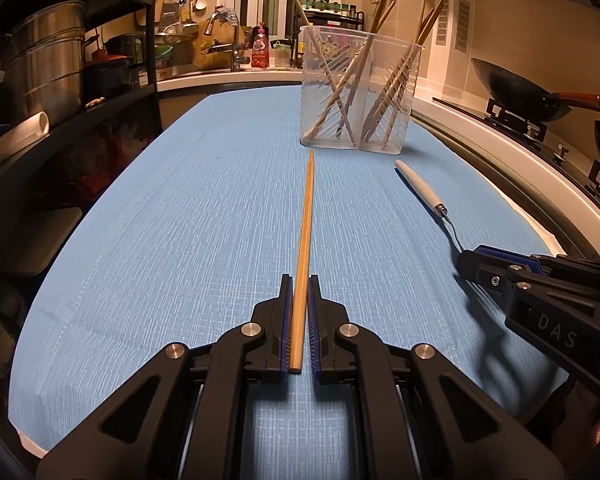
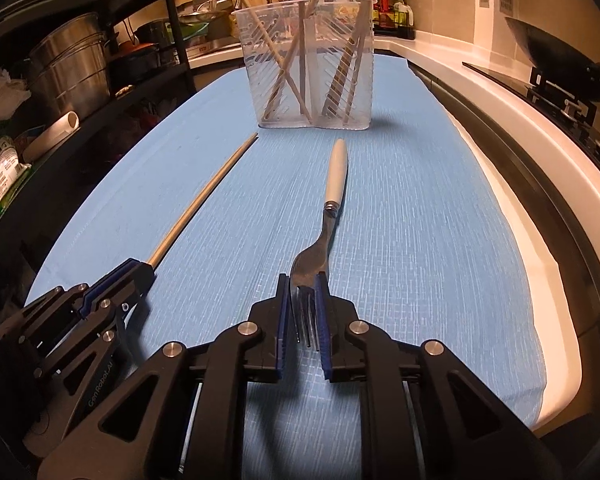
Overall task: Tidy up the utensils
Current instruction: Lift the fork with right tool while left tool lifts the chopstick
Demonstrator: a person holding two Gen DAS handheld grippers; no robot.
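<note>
Both pairs of fingers are clamped: left gripper (image 1: 299, 332) on the butt of a long bamboo chopstick (image 1: 306, 232), right gripper (image 2: 304, 320) on the tines of a white-handled steel fork (image 2: 328, 216). Each utensil runs straight ahead along its gripper toward the clear plastic two-compartment holder (image 1: 358, 92), chopstick tip just short of its base, fork handle near it on the right. Open blue mat (image 1: 180, 220) all round (counter edge close beyond the fork). Lift, tip upright, drop in, I'd say.
</note>
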